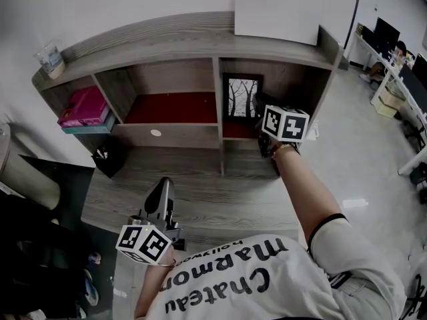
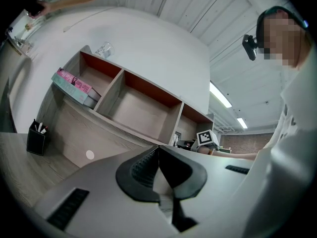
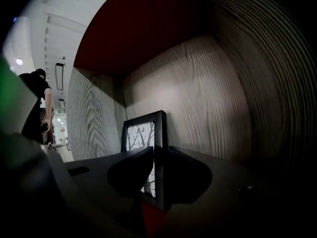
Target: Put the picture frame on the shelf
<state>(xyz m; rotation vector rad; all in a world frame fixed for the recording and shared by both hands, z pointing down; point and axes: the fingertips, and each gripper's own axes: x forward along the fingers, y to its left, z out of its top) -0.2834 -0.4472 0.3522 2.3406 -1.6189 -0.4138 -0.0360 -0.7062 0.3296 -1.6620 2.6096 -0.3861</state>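
A black picture frame (image 1: 241,97) (image 3: 143,133) with a bare-tree print stands upright on the red floor of the wooden shelf's (image 1: 167,35) right compartment, close to the back wall. My right gripper (image 1: 259,116) (image 3: 159,155) reaches into that compartment. Its jaws stand on either side of the frame's right border, open by a thin gap, and the frame rests on the shelf floor. My left gripper (image 1: 163,183) (image 2: 158,150) hovers low over the desk (image 1: 200,199) in front of me, shut and empty.
Pink books (image 1: 85,107) lie in the left compartment; the middle one holds nothing. A glass cup (image 1: 52,59) and a white board (image 1: 277,15) sit on the shelf top. A black pen holder (image 1: 105,160) stands on the desk at the left.
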